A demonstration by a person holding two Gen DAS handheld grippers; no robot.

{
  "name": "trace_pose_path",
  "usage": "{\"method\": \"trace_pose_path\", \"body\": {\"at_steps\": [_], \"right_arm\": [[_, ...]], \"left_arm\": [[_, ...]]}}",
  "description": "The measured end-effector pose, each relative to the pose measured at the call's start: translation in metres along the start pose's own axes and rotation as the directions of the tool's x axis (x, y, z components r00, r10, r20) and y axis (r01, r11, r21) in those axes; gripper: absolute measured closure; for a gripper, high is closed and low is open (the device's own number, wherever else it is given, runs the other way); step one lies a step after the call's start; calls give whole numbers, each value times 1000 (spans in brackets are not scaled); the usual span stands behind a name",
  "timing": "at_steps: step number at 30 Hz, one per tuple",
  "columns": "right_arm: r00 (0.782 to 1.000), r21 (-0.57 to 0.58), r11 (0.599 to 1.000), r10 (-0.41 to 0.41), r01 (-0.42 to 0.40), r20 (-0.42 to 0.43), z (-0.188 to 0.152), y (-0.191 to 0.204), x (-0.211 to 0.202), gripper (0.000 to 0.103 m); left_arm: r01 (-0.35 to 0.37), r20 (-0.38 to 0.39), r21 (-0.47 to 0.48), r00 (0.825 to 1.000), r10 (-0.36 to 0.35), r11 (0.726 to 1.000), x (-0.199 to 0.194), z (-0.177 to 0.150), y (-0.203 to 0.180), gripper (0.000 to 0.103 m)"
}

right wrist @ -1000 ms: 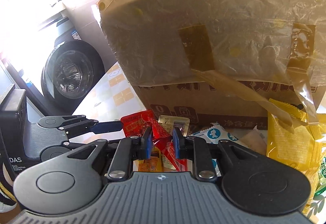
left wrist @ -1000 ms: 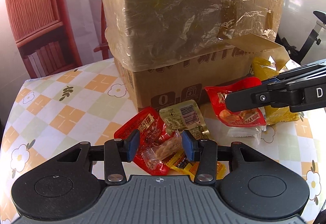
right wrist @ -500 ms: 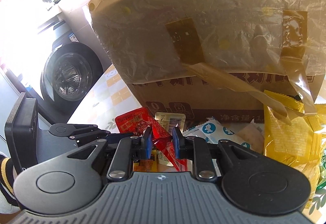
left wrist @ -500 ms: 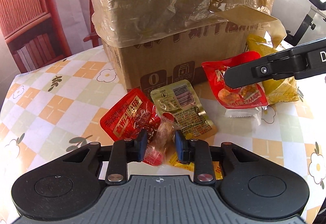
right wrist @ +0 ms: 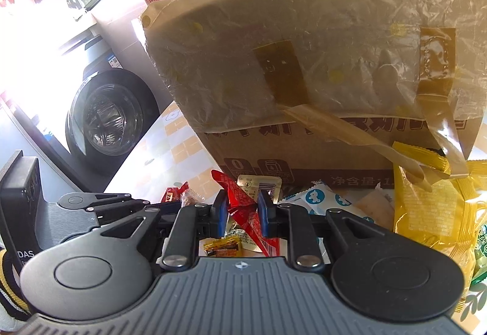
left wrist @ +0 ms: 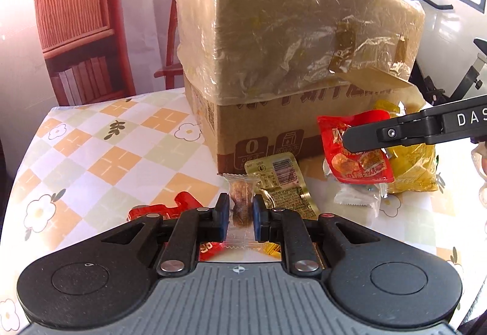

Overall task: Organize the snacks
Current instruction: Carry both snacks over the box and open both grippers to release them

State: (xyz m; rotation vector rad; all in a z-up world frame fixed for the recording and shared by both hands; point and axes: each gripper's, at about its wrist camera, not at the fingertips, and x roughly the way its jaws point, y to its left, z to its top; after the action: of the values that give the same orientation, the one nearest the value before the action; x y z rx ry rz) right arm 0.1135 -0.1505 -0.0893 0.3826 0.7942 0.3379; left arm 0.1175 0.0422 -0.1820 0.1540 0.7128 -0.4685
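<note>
My left gripper [left wrist: 240, 210] is shut on a clear-wrapped brown snack [left wrist: 239, 201] and holds it above the table. Under it lie a red packet [left wrist: 170, 207] and a gold packet [left wrist: 281, 182]. My right gripper [right wrist: 242, 210] is shut on a red snack packet [right wrist: 243, 207], also seen in the left wrist view [left wrist: 356, 158], held in the air in front of the cardboard box [left wrist: 289, 61]. The left gripper shows at the left of the right wrist view [right wrist: 182, 198].
The plastic-wrapped box [right wrist: 319, 76] stands on a checkered flowered tablecloth [left wrist: 106, 152]. A yellow bag [right wrist: 432, 213], a white-blue packet [right wrist: 313, 198], a white packet [left wrist: 359, 198] and small yellow candy [right wrist: 220, 246] lie in front of it. A washing machine [right wrist: 103, 118] stands beyond the table edge.
My left gripper closed on the clear-wrapped snack and lifted it off the pile. My right gripper kept holding the red packet, nearly still.
</note>
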Motion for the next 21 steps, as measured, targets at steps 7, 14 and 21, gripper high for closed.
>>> {"method": "trace_pose_path", "body": {"at_steps": [7,14,21], "right_arm": [[994,-48,998,56,-52,98,19,15,-30,81],[959,-39,989,145,-139,242,59,20,-72,81],[915,-18,982,182,-188,361,121,18,-97,81]], "left_arm": [[0,131,-56,991,7,998,-45,24,2,86],[2,286,-98,958,26,995,-84,69,0,86],[38,403,-82,915,-2,996,-104,130,-21,86]]}}
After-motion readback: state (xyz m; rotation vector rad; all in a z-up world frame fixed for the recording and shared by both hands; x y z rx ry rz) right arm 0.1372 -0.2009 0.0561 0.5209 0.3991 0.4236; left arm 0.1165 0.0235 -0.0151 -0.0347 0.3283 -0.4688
